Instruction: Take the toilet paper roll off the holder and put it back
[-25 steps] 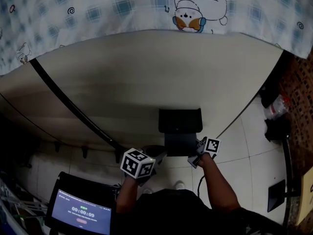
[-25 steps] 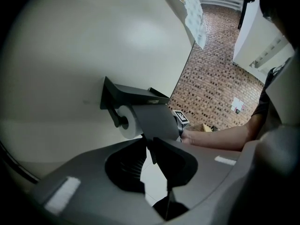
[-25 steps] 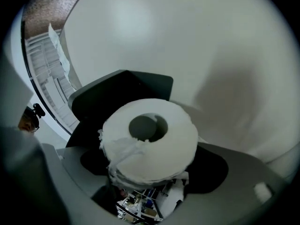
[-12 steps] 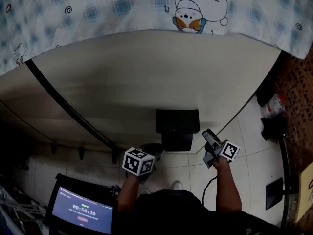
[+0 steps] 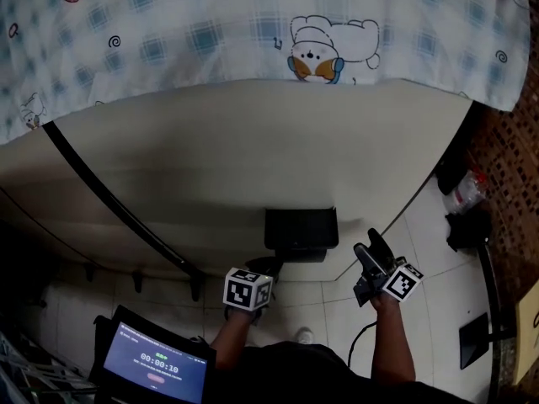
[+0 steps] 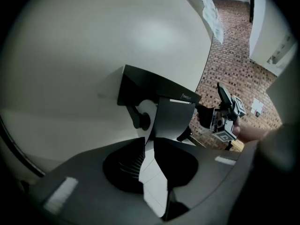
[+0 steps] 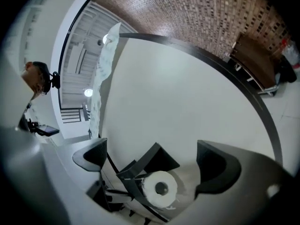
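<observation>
A black toilet paper holder (image 5: 301, 230) is fixed to the cream wall. The white roll (image 6: 148, 112) sits on its peg under the lid, and is seen end-on in the right gripper view (image 7: 160, 189). A loose sheet (image 6: 152, 172) hangs down from it between the dark pads of my left gripper (image 6: 152, 168), which looks shut on it just below the holder (image 5: 268, 267). My right gripper (image 5: 369, 247) hangs to the right of the holder, jaws wide open (image 7: 154, 161) with nothing between them, well short of the roll.
A black pipe (image 5: 109, 200) runs slantwise down the wall to the left. A checked cartoon cloth (image 5: 253, 32) hangs over the wall's top. A tablet with a timer (image 5: 156, 364) stands at the lower left. Dark items (image 5: 467, 225) lie on the tiled floor at the right.
My right gripper has drawn away from the holder's right side, moved right and opened its jaws. The left gripper has stayed under the holder.
</observation>
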`<action>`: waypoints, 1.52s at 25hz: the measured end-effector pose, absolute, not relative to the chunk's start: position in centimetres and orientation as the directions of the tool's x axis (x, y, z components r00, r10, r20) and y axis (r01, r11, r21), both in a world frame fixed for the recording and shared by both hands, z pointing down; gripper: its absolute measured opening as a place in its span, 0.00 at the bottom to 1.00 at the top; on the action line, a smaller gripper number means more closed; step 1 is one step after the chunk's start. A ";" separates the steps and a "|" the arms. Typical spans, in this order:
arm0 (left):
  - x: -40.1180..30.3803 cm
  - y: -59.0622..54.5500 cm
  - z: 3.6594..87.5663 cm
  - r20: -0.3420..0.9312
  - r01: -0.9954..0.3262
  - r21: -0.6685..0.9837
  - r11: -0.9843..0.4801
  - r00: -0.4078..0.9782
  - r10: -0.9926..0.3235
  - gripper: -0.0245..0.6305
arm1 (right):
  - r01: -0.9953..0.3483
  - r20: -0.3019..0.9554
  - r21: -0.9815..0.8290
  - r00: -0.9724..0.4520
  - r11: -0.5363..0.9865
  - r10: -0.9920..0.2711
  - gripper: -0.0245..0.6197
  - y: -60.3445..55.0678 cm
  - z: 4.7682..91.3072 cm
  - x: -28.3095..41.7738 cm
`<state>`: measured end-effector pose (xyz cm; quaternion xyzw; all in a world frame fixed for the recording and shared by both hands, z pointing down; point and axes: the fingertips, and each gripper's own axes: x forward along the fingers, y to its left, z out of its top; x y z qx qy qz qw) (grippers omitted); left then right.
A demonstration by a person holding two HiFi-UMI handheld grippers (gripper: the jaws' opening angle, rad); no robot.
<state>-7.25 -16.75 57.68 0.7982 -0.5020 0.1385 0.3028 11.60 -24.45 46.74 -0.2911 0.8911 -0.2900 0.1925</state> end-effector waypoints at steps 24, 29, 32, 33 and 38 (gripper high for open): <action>-13.5 -12.0 40.4 -0.032 -0.995 -0.034 -0.088 0.089 -0.995 0.06 | -0.844 -0.194 0.153 -0.535 0.514 -0.822 0.04 -16.3 38.1 6.0; -12.1 -11.7 40.5 -0.032 -0.991 -0.042 -0.124 0.126 -0.992 0.06 | -0.830 -0.189 0.153 -0.557 0.537 -0.808 0.04 -15.4 38.0 4.0; -11.6 -11.6 40.2 -0.047 -0.989 -0.057 -0.134 0.136 -0.990 0.06 | -0.832 -0.180 0.151 -0.553 0.533 -0.813 0.04 -15.2 38.2 3.6; -11.6 -11.6 40.0 -0.052 -0.989 -0.061 -0.133 0.137 -0.989 0.06 | -0.835 -0.177 0.149 -0.550 0.530 -0.816 0.04 -15.3 38.2 3.6; -11.4 -11.6 39.5 -0.059 -0.989 -0.066 -0.134 0.138 -0.989 0.06 | -0.839 -0.172 0.146 -0.543 0.523 -0.822 0.04 -15.3 38.3 3.6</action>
